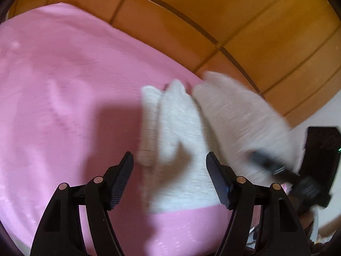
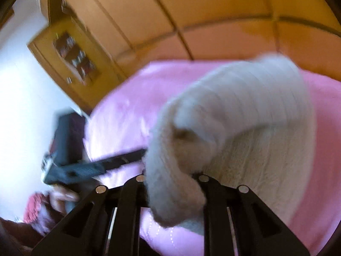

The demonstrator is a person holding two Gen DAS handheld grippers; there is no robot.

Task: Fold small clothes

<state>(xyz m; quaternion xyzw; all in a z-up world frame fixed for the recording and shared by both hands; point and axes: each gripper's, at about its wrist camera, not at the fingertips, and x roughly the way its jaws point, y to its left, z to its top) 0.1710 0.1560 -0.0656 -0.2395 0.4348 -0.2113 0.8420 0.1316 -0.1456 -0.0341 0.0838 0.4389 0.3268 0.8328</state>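
Left gripper (image 1: 169, 170): fingers spread wide apart, nothing between the pads. It hovers low over the pink blanket (image 1: 64, 85), angled forward and down. The white knit garment (image 1: 181, 132) lies directly ahead of the fingertips, spread on the blanket, its near hem between and just beyond the two pads; no contact is visible.

Right gripper (image 1: 268, 166): in the left wrist view it enters from the right side, its dark fingers pushed into the raised right portion of the garment. In the right wrist view the white knit garment (image 2: 234, 128) is bunched up and draped over the finger bases, covering the fingertips; whether the jaws are clenched on the fabric cannot be told. Both frames are motion-blurred.

Beyond the blanket stands a wooden wardrobe (image 1: 245, 21) with panelled doors.
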